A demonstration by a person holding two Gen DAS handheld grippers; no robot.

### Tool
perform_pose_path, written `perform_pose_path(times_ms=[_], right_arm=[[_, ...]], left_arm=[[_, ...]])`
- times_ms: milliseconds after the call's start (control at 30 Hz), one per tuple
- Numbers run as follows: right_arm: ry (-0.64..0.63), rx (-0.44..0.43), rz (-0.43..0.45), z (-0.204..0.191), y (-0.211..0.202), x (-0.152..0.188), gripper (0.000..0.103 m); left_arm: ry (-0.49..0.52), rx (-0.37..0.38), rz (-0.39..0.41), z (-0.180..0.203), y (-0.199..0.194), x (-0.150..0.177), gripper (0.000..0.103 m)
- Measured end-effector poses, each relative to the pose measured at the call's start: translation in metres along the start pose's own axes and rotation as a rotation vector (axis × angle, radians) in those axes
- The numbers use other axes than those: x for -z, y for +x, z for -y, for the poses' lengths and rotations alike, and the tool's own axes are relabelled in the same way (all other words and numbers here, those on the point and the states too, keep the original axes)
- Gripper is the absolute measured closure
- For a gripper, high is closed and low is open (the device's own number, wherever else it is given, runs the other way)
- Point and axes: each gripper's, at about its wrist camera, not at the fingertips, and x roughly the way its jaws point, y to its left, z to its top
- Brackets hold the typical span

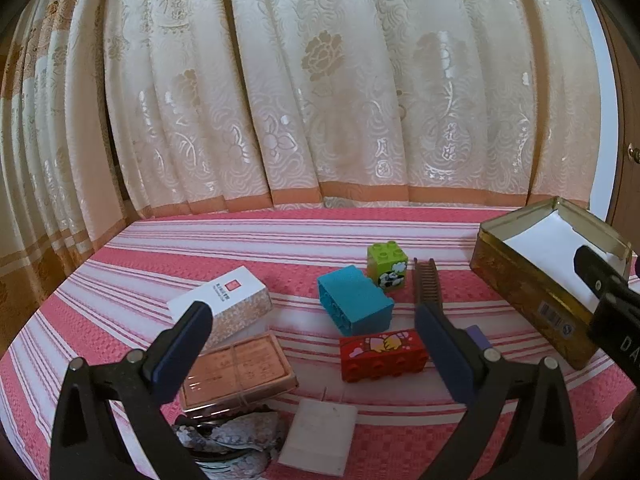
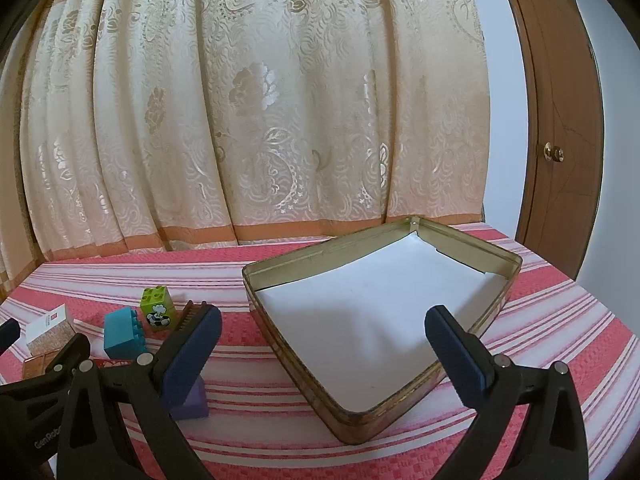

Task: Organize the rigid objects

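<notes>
Purple block [image 2: 191,400] half hidden behind right gripper [image 2: 324,344]

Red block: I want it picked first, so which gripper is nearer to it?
Left. The left gripper hangs open just above the red block; the right gripper is over the tin, off to the side.

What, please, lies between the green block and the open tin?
In the left wrist view, a brown comb lies between the green block and the tin.
</notes>
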Motion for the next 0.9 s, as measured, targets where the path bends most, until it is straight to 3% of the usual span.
perform_pose_path(times_ms=[900], right_arm=[[0.02,-0.006,-0.03,0.0022,0.0036,-0.0013,0.0]], left_arm=[[0.001,0.002,0.002,0.0049,0.0005,0.0002,0.0]])
